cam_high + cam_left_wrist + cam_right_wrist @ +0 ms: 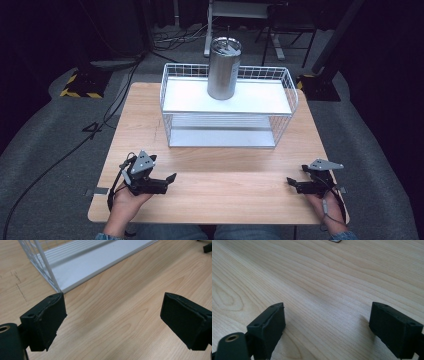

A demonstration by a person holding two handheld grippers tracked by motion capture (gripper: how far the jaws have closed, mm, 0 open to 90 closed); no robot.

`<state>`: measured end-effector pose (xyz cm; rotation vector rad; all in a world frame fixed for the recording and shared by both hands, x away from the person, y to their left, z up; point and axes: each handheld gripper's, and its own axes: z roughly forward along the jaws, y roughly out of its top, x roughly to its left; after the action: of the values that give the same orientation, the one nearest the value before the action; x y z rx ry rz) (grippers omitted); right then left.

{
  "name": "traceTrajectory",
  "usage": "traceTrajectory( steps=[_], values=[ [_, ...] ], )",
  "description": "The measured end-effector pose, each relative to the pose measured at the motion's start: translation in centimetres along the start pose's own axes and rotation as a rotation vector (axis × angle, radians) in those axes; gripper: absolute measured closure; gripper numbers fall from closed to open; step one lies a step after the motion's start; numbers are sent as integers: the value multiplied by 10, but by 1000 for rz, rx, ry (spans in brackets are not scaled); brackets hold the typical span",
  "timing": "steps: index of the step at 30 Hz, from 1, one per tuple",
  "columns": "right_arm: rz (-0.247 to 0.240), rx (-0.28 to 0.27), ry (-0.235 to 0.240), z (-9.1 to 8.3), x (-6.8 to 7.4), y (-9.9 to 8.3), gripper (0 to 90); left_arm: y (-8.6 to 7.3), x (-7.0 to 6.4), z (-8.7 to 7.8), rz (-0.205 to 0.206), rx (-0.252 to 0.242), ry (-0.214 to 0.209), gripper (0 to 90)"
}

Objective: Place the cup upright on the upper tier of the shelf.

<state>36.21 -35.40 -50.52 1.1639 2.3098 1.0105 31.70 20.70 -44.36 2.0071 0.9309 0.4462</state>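
A steel tumbler [223, 67] with a lid stands upright on the top shelf of a white wire rack [227, 97] at the far middle of the wooden table [215, 195]. My left gripper [169, 183] rests near the front left of the table, held by a hand, jaws wide open and pointing right. In the left gripper view the left gripper [113, 308] holds nothing, and the rack's lower shelf [82, 267] lies ahead. My right gripper [291, 184] sits at the front right, pointing left. The right gripper [327, 313] is open over bare wood.
The rack has a lower shelf [222, 135] open toward me. Cables [60, 160] run over the grey floor at the left. A yellow-and-black striped base [80, 87] stands at the far left, and desk legs [207, 47] stand behind the table.
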Motion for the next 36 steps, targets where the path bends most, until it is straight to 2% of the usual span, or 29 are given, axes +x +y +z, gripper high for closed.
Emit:
traceTrajectory(
  steps=[5, 7, 14, 23, 24, 25, 30, 31, 34, 36],
  values=[
    [0, 0, 0, 0, 0, 0, 138, -14, 3, 5, -12, 5, -9, 70],
    [0, 0, 0, 0, 0, 0, 138, -19, 4, 8, -28, 6, -9, 71],
    [0, 0, 0, 0, 0, 0, 138, -34, 7, 14, -52, 38, 11, 81],
    [0, 0, 0, 0, 0, 0, 138, -43, 8, 21, -30, 107, 35, 87],
    [0, 0, 0, 0, 0, 0, 138, -44, 7, 22, -43, 110, 33, 87],
    [0, 0, 0, 0, 0, 0, 138, -44, 8, 22, -30, 122, 35, 88],
    [0, 0, 0, 0, 0, 0, 138, -47, 9, 27, -19, 176, 43, 92],
    [0, 0, 0, 0, 0, 0, 138, -47, 9, 27, -19, 176, 43, 92],
    [0, 0, 0, 0, 0, 0, 139, -49, 8, 32, -32, 220, 34, 92],
    [0, 0, 0, 0, 0, 0, 138, -51, 7, 33, -12, 221, 41, 81]
  ],
)
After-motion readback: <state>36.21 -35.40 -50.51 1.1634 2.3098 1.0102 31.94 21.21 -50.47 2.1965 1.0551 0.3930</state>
